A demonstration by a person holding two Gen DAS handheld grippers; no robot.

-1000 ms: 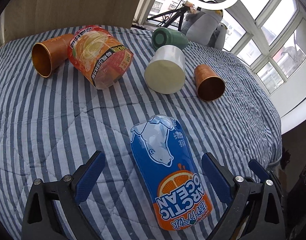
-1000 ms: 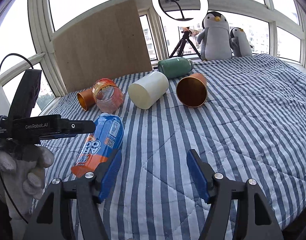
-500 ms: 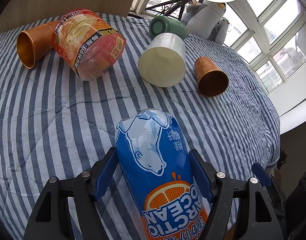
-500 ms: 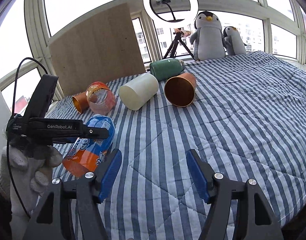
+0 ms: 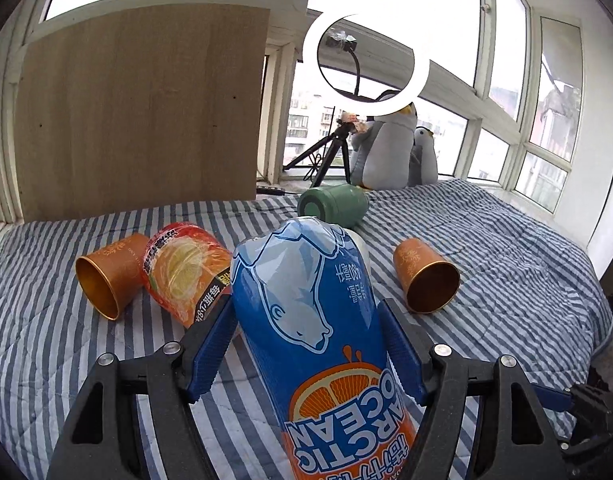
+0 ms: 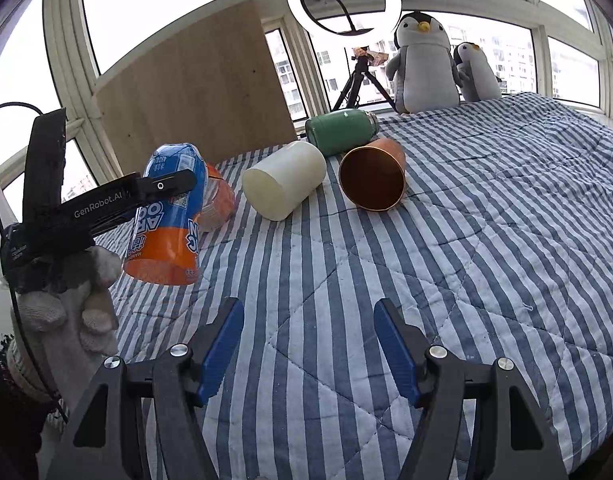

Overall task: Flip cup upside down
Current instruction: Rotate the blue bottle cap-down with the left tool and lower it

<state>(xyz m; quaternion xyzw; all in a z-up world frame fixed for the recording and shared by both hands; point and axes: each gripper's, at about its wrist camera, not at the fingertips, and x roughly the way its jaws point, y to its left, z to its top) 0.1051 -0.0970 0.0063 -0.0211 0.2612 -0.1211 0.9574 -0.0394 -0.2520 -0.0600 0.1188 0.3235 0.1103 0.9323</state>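
My left gripper (image 5: 304, 336) is shut on a blue and orange Arctic Ocean cup (image 5: 314, 328). In the right wrist view the cup (image 6: 166, 220) hangs lifted off the bed at the left, tilted, its open orange end down and its blue end up, with the left gripper (image 6: 162, 188) clamped around its middle. My right gripper (image 6: 308, 344) is open and empty above the striped bedspread (image 6: 466, 280), well right of the cup.
Lying on the bed are a cream cup (image 6: 284, 186), a copper cup (image 6: 372, 180), a green flask (image 6: 340, 130), an orange-printed cup (image 5: 182, 270) and a second copper cup (image 5: 106, 276). Plush penguins (image 6: 424, 64), a tripod and a wooden board (image 6: 194, 92) stand behind.
My left gripper closed on the blue cup, lifted it off the bed and tilted it up. The right gripper stayed open and nearly still.
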